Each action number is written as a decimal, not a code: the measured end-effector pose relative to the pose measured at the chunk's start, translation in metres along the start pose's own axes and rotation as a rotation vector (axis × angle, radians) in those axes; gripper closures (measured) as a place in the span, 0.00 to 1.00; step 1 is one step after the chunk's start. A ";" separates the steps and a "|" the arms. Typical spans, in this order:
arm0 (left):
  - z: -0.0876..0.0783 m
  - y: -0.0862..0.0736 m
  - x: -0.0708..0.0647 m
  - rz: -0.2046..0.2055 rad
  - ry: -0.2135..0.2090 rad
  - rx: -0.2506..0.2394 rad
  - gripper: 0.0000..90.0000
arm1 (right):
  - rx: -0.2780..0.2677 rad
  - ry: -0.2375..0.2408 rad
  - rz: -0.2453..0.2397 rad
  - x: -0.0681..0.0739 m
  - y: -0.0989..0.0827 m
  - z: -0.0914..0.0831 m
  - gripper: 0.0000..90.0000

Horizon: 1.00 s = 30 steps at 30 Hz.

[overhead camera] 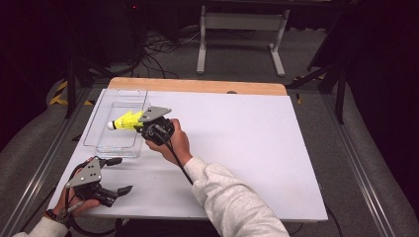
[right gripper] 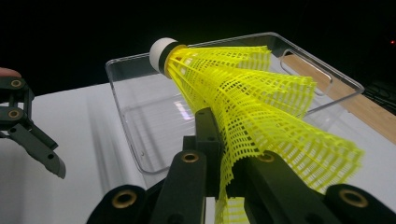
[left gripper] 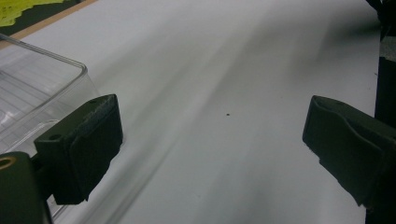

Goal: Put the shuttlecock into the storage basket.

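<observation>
Over the clear rectangular plastic tray [overhead camera: 118, 129] at the table's ten o'clock, my right gripper [overhead camera: 140, 124] pinches the yellow mesh shuttlecock [overhead camera: 124, 121] by its skirt, unreleased, while my left gripper [overhead camera: 120, 175] waits, jaws spread, at seven o'clock.

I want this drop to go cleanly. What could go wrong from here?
The right gripper pinches only the yellow shuttlecock by its thin mesh skirt, so it could slip or deform. The clear tray is light; brushing its wall may shove it. The open left gripper isn't steadying the tray.
</observation>
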<state>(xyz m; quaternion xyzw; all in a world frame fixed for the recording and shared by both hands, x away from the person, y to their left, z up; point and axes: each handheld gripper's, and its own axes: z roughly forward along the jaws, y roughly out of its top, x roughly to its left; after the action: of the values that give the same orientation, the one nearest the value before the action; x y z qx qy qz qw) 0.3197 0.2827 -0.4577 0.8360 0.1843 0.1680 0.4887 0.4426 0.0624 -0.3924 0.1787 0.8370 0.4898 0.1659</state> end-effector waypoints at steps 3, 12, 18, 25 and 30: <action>0.000 0.000 0.000 -0.005 -0.005 -0.002 0.07 | 0.011 0.007 -0.009 0.002 0.002 0.006 0.98; -0.001 -0.001 -0.001 -0.006 -0.009 -0.010 0.07 | 0.034 0.048 -0.027 0.005 0.012 0.020 0.98; -0.003 -0.003 -0.003 -0.013 -0.013 -0.007 0.07 | 0.080 0.069 -0.069 0.007 0.021 0.033 0.98; -0.006 -0.005 -0.005 -0.020 -0.008 -0.005 0.07 | 0.135 0.098 -0.105 0.011 0.025 0.050 0.98; -0.007 -0.006 -0.006 -0.019 -0.010 0.000 0.07 | 0.160 0.102 -0.113 0.012 0.026 0.058 0.98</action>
<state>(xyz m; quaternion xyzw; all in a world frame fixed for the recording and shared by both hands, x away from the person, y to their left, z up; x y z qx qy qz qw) 0.3102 0.2875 -0.4606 0.8351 0.1897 0.1594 0.4912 0.4617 0.1238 -0.3978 0.1187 0.8895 0.4199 0.1354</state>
